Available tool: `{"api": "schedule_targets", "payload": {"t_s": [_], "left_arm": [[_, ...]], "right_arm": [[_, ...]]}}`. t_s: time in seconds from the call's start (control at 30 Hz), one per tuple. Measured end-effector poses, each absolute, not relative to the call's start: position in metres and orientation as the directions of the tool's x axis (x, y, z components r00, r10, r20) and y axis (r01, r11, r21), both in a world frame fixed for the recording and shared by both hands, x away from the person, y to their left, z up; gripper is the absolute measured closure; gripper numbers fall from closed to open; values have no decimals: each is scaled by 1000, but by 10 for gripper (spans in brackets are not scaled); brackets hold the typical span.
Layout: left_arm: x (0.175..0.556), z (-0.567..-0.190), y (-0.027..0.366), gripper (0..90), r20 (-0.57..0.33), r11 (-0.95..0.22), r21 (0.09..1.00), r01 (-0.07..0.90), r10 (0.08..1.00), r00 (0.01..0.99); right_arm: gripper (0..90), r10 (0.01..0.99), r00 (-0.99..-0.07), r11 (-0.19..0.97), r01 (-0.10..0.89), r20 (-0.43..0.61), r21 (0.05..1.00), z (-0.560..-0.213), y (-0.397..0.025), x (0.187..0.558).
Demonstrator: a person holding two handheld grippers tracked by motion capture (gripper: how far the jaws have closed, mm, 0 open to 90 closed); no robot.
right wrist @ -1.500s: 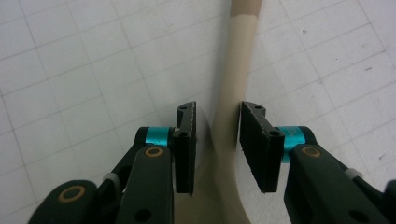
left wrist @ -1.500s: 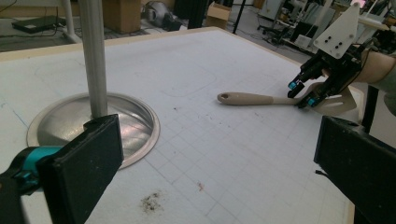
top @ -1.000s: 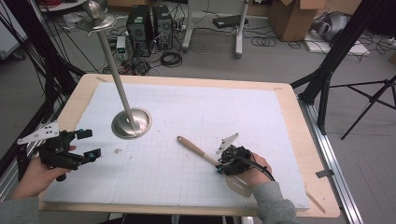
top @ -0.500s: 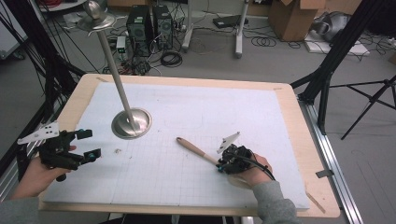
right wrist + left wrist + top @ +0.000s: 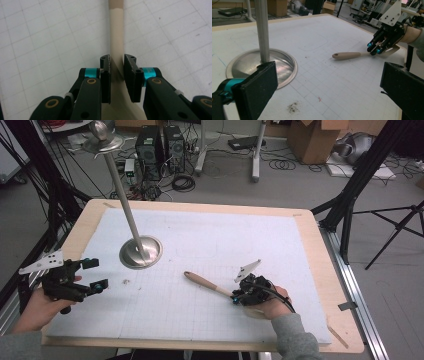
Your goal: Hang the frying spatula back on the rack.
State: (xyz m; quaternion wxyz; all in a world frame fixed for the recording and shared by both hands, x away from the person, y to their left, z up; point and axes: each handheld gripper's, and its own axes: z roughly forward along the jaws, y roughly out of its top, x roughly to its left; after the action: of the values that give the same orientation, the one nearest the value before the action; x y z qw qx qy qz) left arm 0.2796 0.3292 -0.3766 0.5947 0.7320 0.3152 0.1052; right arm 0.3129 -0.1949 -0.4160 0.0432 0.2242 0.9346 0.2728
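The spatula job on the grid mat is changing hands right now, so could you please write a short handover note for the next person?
Right gripper: shut on the neck of the beige spatula, which lies flat on the white grid mat, its handle pointing toward the metal stand.
Left gripper: open, holding nothing, at the mat's left edge.
Metal stand: round base on the mat's left half, pole upright, beside the left gripper.
Done: spatula is gripped.
Left: it is not yet lifted; probably raise it and carry it toward the stand, though the goal spot cannot be told.
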Motion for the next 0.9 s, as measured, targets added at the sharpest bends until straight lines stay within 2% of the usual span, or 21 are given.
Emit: {"api": "schedule_targets", "payload": {"t_s": [0.23,0.9], "left_arm": [[280,-376,329,18,-218,-94,938,333,585,781],[280,-377,327,18,-210,-92,943,321,585,784]], "right_arm": [[770,440,-897,741,393,49,545,-413,-197,312],[770,442,-892,618,375,89,691,-390,-216,318]]}}
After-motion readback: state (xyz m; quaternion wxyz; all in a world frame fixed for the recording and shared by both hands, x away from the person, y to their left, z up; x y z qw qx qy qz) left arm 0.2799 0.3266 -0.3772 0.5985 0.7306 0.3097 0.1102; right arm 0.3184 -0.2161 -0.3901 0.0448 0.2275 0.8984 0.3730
